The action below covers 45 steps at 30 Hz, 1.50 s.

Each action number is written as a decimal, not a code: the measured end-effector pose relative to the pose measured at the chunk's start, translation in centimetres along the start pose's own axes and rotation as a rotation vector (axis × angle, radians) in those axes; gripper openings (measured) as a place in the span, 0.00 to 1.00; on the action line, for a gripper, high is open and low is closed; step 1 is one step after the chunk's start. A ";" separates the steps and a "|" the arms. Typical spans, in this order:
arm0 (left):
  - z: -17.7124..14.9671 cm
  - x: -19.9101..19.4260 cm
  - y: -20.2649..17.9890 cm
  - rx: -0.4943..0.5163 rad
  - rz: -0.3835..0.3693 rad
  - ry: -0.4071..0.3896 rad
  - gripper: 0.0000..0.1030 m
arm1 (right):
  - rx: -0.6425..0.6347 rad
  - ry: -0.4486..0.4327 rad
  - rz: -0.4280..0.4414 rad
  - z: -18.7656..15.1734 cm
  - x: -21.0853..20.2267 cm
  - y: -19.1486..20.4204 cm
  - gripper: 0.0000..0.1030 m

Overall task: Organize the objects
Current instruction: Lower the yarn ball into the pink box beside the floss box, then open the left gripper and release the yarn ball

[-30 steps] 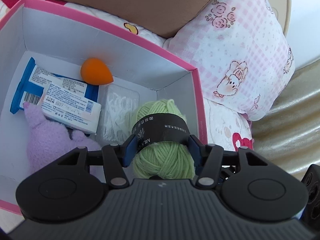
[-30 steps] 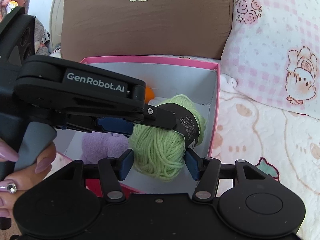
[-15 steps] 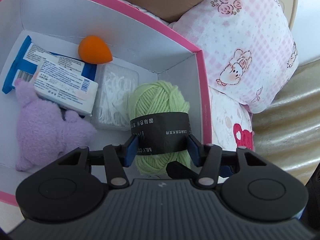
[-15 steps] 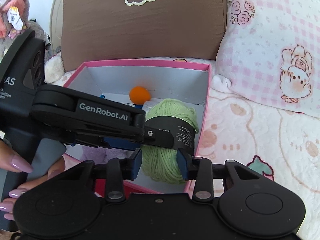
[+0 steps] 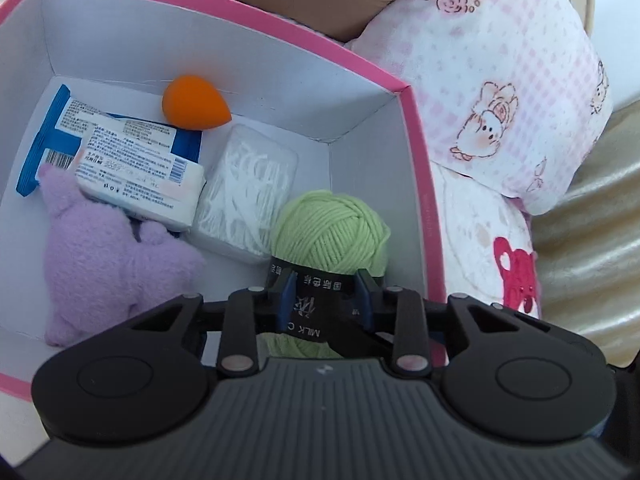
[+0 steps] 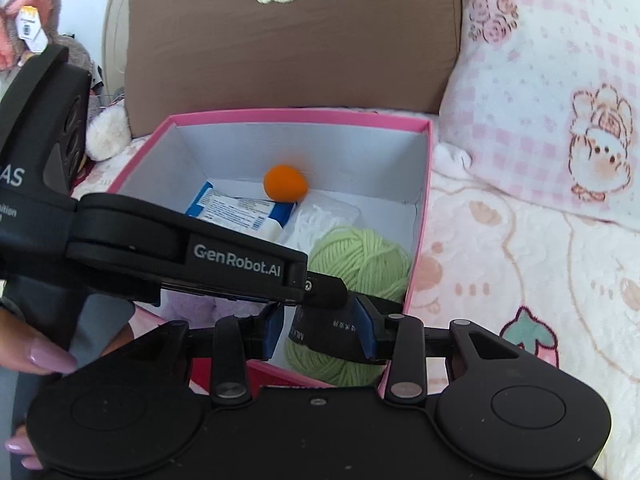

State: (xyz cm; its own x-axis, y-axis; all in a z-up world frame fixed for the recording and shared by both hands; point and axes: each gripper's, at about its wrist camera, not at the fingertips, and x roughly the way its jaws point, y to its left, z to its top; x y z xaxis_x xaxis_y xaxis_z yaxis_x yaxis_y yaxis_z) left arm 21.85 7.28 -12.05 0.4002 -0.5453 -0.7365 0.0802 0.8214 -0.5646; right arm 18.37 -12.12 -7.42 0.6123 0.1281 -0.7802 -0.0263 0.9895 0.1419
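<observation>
Your left gripper [image 5: 326,294] has just been closing, and its fingers [image 5: 287,294] now pinch the black paper band [image 5: 316,300] of the green yarn ball [image 5: 332,232]. The right gripper [image 6: 320,330] has narrowed too and clamps the same band from the near side. The ball sits in the near right corner of the pink box [image 5: 416,168], against the right wall and just beside the clear pack of floss picks [image 5: 248,188].

Both grips look to be on the band more than on the yarn. That band is only a loose sleeve, so a lift or tug could slide it off or tear it, leaving the ball behind. With two grippers crowded on one soft thing, pulling apart could unwind strands or snag them on a pad.

If you shove the ball sideways, it would push the floss picks into the tissue packs [image 5: 140,168] and the purple plush [image 5: 112,260]
</observation>
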 end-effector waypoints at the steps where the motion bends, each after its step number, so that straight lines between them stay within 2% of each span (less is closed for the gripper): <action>1: 0.1 0.1 0.1 -0.007 0.000 -0.002 0.30 | 0.001 -0.003 -0.003 0.0 0.1 -0.1 0.41; 3: 0.1 0.1 0.2 -0.015 0.002 -0.014 0.30 | 0.000 -0.009 -0.010 0.1 0.1 -0.2 0.39; 15: 0.0 1.0 0.1 -0.039 0.068 -0.044 0.33 | 0.031 -0.038 0.010 -0.5 -1.4 -0.6 0.40; 24: -1.0 -2.6 -0.9 -0.012 0.120 -0.060 0.32 | 0.018 -0.054 0.016 -0.4 -2.7 -0.3 0.42; 30: -1.4 -5.6 -2.3 0.031 0.164 -0.100 0.32 | -0.012 -0.061 0.009 -0.5 -3.5 -0.2 0.43; 35: -2.2 -8.1 -3.0 0.048 0.162 -0.125 0.35 | -0.029 -0.078 -0.019 -0.5 -5.4 0.0 0.47; 45: -4.5 -12.3 -4.1 0.082 0.223 -0.128 0.43 | -0.013 -0.094 -0.062 -0.3 -9.5 -0.4 0.57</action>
State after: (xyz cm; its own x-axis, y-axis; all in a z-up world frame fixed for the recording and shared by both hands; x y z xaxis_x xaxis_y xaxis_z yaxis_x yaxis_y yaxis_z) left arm 12.49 9.87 -2.40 0.5280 -0.3282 -0.7833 0.0489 0.9325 -0.3578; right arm 12.32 -13.73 -0.27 0.6842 0.0600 -0.7268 0.0046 0.9962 0.0866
